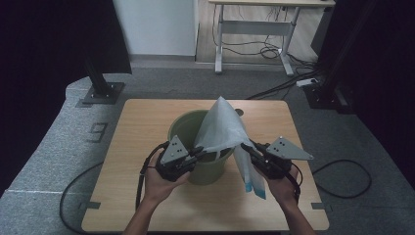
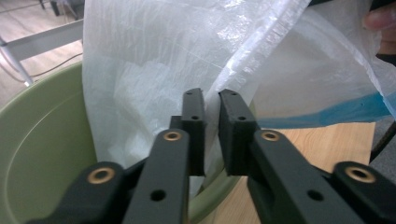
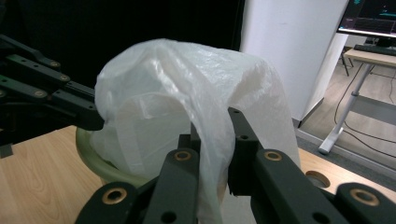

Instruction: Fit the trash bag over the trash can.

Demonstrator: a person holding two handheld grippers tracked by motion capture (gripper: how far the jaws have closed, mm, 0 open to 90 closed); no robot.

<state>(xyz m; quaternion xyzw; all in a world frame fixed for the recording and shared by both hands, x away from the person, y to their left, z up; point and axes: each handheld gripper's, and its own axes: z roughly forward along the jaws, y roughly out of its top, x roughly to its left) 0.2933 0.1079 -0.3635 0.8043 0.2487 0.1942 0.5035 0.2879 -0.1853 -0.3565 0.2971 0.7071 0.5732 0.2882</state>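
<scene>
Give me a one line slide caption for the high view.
Both tools, left tool and right tool, pinch a white plastic bag above a green bucket on a wooden table.

Both forearms come in from below. The left gripper has its jaws almost closed, with a narrow gap. The right gripper has its jaws clamped together, pointing inward.

A light wooden tabletop with rounded corners stood on grey carpeted floor. A pale green plastic bucket stood directly on it near the middle, slightly toward the person's side. A small round hole was cut into the tabletop near its far edge, behind the bucket.
</scene>
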